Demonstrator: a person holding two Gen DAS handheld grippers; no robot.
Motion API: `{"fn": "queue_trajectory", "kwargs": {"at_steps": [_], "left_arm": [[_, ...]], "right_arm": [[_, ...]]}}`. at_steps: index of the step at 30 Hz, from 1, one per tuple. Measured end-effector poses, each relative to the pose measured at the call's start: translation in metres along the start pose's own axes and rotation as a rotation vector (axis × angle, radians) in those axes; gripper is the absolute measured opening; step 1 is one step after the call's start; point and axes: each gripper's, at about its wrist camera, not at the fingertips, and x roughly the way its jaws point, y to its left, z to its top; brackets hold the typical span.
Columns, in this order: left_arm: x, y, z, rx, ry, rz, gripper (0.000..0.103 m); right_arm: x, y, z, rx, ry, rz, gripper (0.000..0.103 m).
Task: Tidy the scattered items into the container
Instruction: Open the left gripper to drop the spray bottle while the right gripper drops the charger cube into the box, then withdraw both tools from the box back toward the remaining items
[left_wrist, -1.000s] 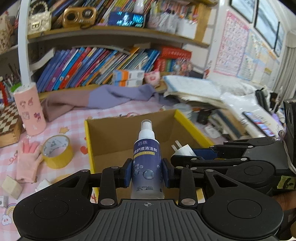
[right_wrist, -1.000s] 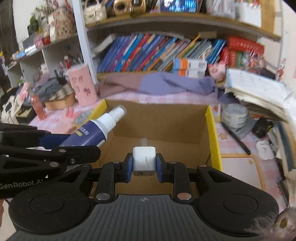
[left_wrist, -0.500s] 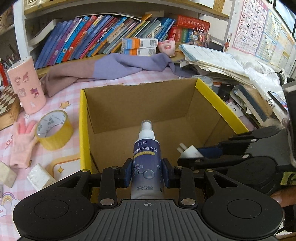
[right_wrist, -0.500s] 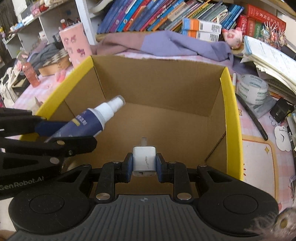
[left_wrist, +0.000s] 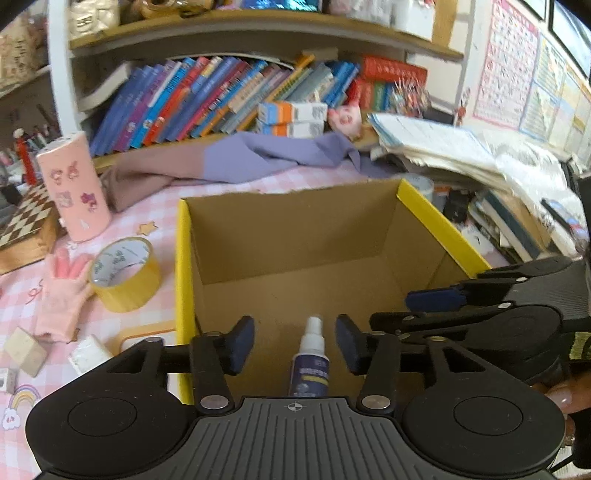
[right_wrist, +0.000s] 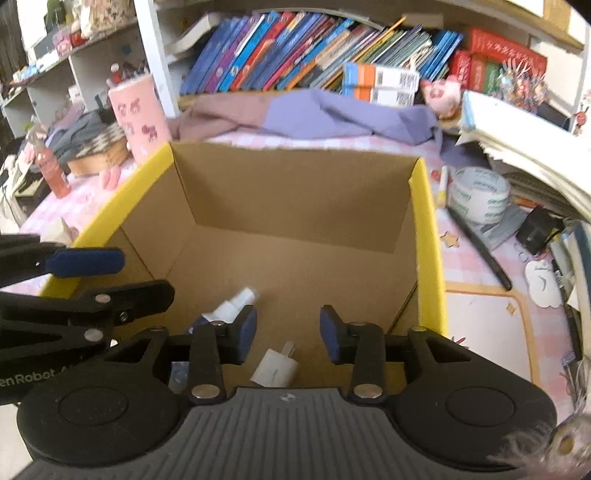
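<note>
Spray bottle (left_wrist: 308, 363) and white charger (right_wrist: 275, 367) lie loose in the cardboard box (left_wrist: 183, 280) beneath the opening, empty left tool (left_wrist: 294, 341) and right tool (right_wrist: 288, 334), while yellow tape (left_wrist: 125, 275) and pink glove (left_wrist: 61, 295) wait on the bench.

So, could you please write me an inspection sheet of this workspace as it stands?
Surface: pink checked cloth.
Job's things: spray bottle and white charger inside the cardboard box; yellow tape, pink glove, white tape outside it.
Clutter: pink cup, purple cloth, paper stack.
Grippers: left gripper and right gripper opening, pads clear of both items.
Cables: nothing seen.
Surroundings: bookshelf, wall posters.
</note>
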Motion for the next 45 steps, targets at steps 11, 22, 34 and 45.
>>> {"fn": "queue_trajectory", "kwargs": {"at_steps": [11,22,34,45], "left_arm": [[-0.049,0.001,-0.001,0.015,-0.132,0.031,0.081],[-0.094,0.02,-0.024,0.036,-0.207,0.044,0.086],[-0.142,0.058,-0.067,0.039,-0.206,0.012,0.086],[-0.183,0.087,-0.107,0.044,-0.185,-0.024,0.087]], "right_arm": [[-0.05,0.014,-0.001,0.04,-0.168,-0.075,0.055],[-0.095,0.053,-0.028,0.082,-0.283,-0.153,0.061],[-0.126,0.114,-0.067,0.127,-0.299,-0.23,0.065],[-0.146,0.177,-0.108,0.13,-0.275,-0.261,0.069]]}}
